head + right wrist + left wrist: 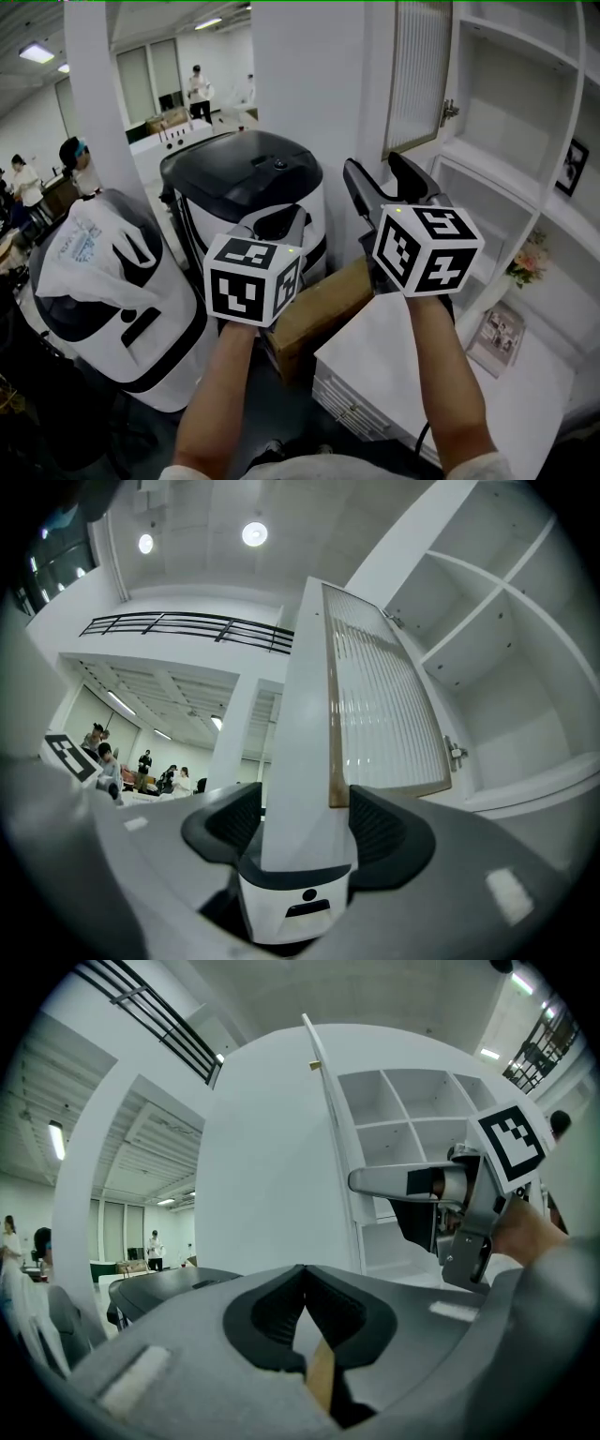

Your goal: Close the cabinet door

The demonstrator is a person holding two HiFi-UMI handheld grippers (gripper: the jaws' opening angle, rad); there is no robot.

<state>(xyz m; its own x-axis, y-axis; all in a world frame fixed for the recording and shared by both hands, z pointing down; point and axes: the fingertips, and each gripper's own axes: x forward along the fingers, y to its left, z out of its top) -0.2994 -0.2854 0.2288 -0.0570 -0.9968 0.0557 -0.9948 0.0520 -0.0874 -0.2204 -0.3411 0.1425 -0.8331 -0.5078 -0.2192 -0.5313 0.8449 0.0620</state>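
Observation:
The cabinet door (pixel 419 75) has a ribbed glass pane and stands swung open from the white shelving (pixel 506 122), with a small metal latch (pixel 450 111) on its edge. My right gripper (pixel 384 173) is open just below the door's lower corner and touches nothing. In the right gripper view the door (pixel 389 705) and its latch (pixel 457 754) show above the spread jaws of the right gripper (pixel 300 827). My left gripper (pixel 274 223) is lower and to the left, shut and empty. The left gripper view shows that gripper (pixel 305 1288) closed, the door (pixel 328 1101) edge-on, and the right gripper (pixel 375 1181) beside it.
A black-lidded white machine (pixel 248 173) stands ahead under a white pillar (pixel 309 66). A cardboard box (pixel 323 305) lies against a low white drawer unit (pixel 394 347). At the left is a white machine draped with a plastic bag (pixel 103 253). A framed picture (pixel 570 167) and flowers (pixel 530 258) sit on the shelves.

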